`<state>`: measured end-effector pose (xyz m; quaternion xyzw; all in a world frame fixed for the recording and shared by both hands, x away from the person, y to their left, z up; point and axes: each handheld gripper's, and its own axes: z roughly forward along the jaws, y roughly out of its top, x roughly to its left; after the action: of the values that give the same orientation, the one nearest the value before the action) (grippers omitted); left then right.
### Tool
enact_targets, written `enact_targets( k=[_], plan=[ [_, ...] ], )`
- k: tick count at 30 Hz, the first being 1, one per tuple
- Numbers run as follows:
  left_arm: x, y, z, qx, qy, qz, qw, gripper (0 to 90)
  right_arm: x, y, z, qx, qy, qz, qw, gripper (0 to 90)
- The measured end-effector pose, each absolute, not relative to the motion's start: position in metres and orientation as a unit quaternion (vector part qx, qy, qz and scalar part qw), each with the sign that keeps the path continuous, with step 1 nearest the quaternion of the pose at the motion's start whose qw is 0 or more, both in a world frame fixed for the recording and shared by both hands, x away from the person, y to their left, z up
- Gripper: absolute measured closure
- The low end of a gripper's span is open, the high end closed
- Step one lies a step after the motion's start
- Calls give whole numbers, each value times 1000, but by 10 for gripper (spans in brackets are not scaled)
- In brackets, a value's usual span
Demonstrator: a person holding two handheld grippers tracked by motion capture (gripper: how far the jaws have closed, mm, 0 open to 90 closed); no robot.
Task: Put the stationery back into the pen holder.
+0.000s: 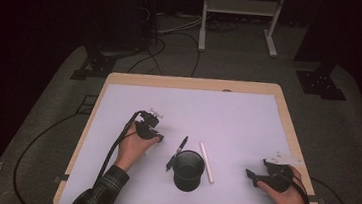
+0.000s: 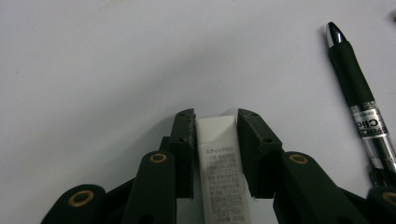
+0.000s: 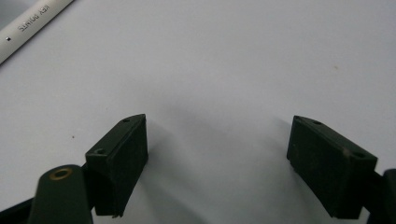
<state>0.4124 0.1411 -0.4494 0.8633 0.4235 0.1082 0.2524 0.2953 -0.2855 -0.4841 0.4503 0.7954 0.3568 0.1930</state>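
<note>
A pale sheet (image 1: 228, 111) covers the wood-edged table (image 1: 287, 122), with dark floor and cables behind it at the top of the frame. Left of centre, the left gripper (image 2: 215, 116) is clamped on a white glue stick (image 2: 219, 163); the right gripper (image 3: 217, 140), lower right, stands wide apart

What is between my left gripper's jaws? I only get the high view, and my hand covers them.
Observer: The left gripper has a white glue stick between its jaws, both pads against its sides.
Operator: And the right one?
Observer: The right gripper is open, with bare table between its jaws.
Operator: Any print on the pen?
Observer: The black pen has "Clic" on its clear band.
</note>
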Motion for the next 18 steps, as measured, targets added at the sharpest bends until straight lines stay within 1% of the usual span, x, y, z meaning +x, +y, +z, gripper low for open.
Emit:
enact_targets(
  k=[2,9,14,15,18],
  plan=[
    [412,141,-450,864,420,112,253,704,295,-285,-484,451,795,357,192,193],
    [412,143,-450,868,410,110,257,707,295,-285,-484,451,795,357,192,194],
    [413,148,-450,867,409,92,271,707,295,-286,-484,450,795,357,193,194],
    [413,150,-449,864,409,84,282,707,295,-286,-484,450,795,357,193,194],
    [412,151,-449,860,411,79,290,707,295,-286,-484,450,795,357,193,194]
  ],
)
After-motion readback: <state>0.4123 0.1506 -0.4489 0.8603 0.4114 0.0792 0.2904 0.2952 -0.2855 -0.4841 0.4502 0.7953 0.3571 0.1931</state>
